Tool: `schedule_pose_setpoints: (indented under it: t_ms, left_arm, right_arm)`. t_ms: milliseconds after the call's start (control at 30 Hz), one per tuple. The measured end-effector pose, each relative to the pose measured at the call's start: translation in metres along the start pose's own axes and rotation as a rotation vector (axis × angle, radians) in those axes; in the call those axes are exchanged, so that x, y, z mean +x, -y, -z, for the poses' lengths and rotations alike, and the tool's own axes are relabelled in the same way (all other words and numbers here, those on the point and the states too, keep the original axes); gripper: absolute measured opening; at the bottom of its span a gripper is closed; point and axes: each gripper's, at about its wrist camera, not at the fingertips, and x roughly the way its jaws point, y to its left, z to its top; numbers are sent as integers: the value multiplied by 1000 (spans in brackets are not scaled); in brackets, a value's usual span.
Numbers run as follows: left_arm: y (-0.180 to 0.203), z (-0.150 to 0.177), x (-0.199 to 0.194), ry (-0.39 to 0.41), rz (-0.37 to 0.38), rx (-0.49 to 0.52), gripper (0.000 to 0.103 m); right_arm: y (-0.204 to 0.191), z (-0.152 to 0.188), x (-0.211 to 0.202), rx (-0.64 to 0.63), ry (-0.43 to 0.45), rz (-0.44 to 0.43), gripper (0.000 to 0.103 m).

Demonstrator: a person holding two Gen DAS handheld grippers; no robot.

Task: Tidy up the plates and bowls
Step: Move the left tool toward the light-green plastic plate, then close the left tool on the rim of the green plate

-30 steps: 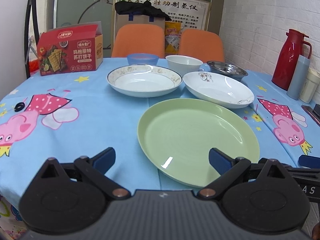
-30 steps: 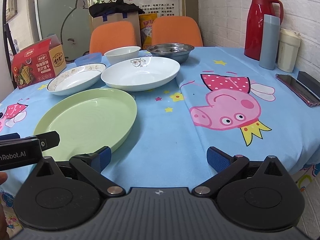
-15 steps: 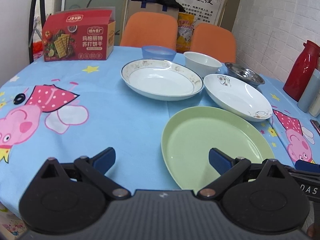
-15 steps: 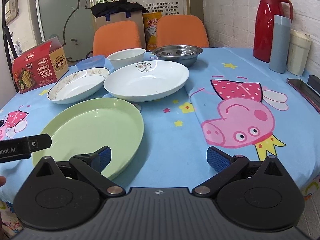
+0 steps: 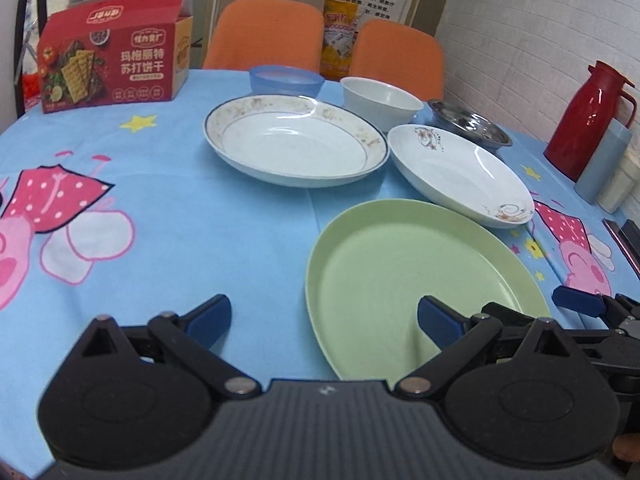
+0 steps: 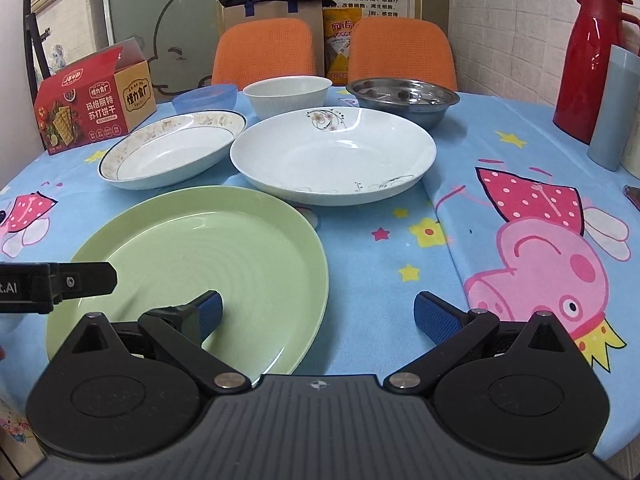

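— Looking for stacks and finding none: is anything sorted yet?

— Not as far as I can judge. The green plate point(image 6: 192, 256) lies nearest, alone on the worktop point(image 5: 200, 232). Behind it sit the gold-rimmed plate point(image 5: 296, 140) and the white flowered plate point(image 6: 332, 156), side by side, their rims close or touching. Further back stand the blue bowl point(image 5: 286, 79), the white bowl point(image 6: 287, 94) and the steel bowl point(image 6: 402, 98), each on its own. All six pieces lie separate, so the whole job looks to be left.

— And the tools?

— The left gripper point(image 5: 324, 318) has its fingers spread wide, holding nothing, with its right-hand finger over the green plate's near part. The right gripper point(image 6: 318, 312) is likewise spread and empty, its left-hand finger over the same plate's near rim. Whether either finger touches the plate, I cannot tell.

— The surroundings?

— A blue cartoon-pig tablecloth point(image 6: 540, 264) covers the worktop. A red cracker box point(image 5: 114, 66) stands far left; a red thermos point(image 6: 592, 60) and a grey-blue tumbler point(image 6: 614, 108) stand right, by a white brick wall. Two orange chairs point(image 6: 264, 50) face us, with a paper bag and a poster behind them
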Motion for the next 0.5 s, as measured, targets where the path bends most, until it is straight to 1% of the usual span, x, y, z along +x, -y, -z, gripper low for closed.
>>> schedule_pose_setpoints:
  t_ms: [100, 167, 200, 233, 300, 433, 500]
  left_arm:
    - [-1, -2, 2, -3, 38, 6, 98]
    - [-2, -4, 3, -7, 51, 5, 98]
    - [-2, -5, 4, -11, 54, 8, 98]
    - [-1, -6, 5, -15, 53, 11, 98]
    - [1, -9, 9, -21, 45, 23, 98]
    - [9, -9, 14, -20, 27, 63, 98]
    - [15, -7, 15, -17, 11, 97, 96]
  right_arm:
    - [5, 6, -2, -27, 40, -30, 103]
    - [5, 1, -3, -25, 11, -29, 103]
    - [5, -1, -5, -11, 10, -34, 103]
    - [5, -2, -9, 1, 32, -64, 103]
    - [2, -3, -12, -6, 38, -95, 103]
    - [-5, -1, -5, -37, 13, -92, 103]
    - [-7, 0, -3, -47, 18, -84, 103]
